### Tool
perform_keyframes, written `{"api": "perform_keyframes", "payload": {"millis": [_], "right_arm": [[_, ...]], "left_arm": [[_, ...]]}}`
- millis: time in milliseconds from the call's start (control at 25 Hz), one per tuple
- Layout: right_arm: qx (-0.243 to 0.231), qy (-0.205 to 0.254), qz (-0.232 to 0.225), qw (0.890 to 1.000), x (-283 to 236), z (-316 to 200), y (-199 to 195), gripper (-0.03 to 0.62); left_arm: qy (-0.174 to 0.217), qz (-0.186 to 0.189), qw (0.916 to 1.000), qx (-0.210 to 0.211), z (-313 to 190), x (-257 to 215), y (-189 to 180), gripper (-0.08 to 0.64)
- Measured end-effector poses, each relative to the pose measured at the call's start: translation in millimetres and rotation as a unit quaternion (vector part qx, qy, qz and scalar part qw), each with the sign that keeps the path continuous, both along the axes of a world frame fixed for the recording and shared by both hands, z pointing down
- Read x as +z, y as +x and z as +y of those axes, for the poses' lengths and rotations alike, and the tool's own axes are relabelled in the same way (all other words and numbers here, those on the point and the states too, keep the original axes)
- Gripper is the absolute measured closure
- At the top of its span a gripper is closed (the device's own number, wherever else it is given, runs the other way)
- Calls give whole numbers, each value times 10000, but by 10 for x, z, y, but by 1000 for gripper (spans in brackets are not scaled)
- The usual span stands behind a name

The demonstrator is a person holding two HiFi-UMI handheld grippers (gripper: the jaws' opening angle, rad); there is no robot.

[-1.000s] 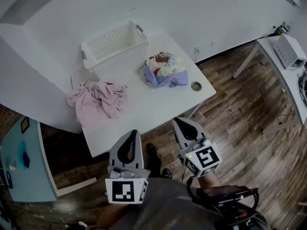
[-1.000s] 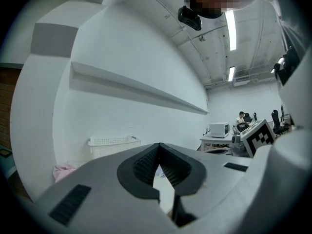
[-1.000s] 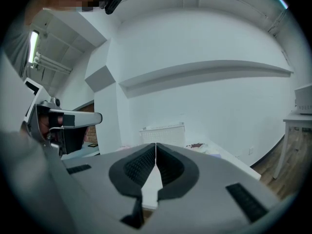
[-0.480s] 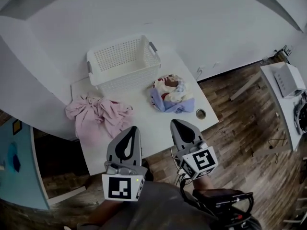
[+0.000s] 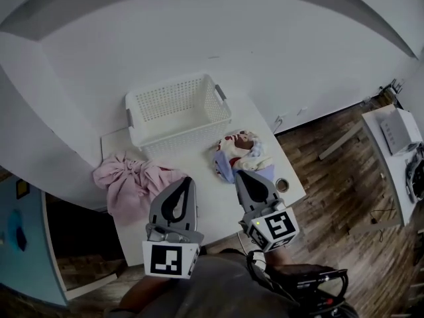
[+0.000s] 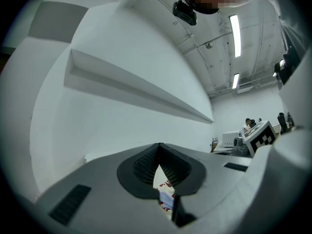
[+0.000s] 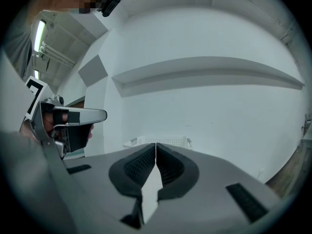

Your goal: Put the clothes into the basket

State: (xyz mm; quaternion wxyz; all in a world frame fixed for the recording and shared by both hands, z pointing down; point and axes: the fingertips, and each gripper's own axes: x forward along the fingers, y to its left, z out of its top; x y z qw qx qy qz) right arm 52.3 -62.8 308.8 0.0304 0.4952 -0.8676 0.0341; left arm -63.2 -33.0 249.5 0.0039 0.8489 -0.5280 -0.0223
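Your left claw [image 5: 187, 181] and right claw [image 5: 243, 177] are both clenched, pads meeting with nothing between them, and in the head view they hide the near edges of two crumpled heaps on the white counter [image 5: 211, 201]. These are a pink garment [image 5: 131, 179] at 9 o'clock and a floral-and-lilac bundle [image 5: 240, 152] at 3 o'clock. One rectangular, perforated white plastic basket [image 5: 187, 135] stands at 12 o'clock.

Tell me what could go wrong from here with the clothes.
The pink garment hangs over the left edge of the table; a clumsy grab could drag it to the floor. Both the left gripper and right gripper are shut; unopened, they would likely just shove the patterned pile.
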Motion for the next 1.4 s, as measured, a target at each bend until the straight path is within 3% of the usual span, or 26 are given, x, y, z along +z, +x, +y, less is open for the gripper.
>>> {"api": "perform_keyframes", "payload": {"millis": [640, 1080, 1160, 1400], "right_arm": [[-91, -242, -16, 9997, 278, -643, 473, 583], [-65, -949, -8, 9955, 951, -1122, 817, 580], [-44, -1071, 42, 9942, 1103, -1212, 876, 535], [204, -1492, 725, 9859, 1669, -1425, 1112, 245]], "left_arm": [[-253, -167, 9995, 3, -653, 269, 498, 551], [-880, -146, 9959, -157, -1177, 820, 684, 551], [-1029, -148, 9943, -238, -1274, 954, 664, 551], [-1583, -148, 9861, -477, -1436, 1401, 599, 551]]}}
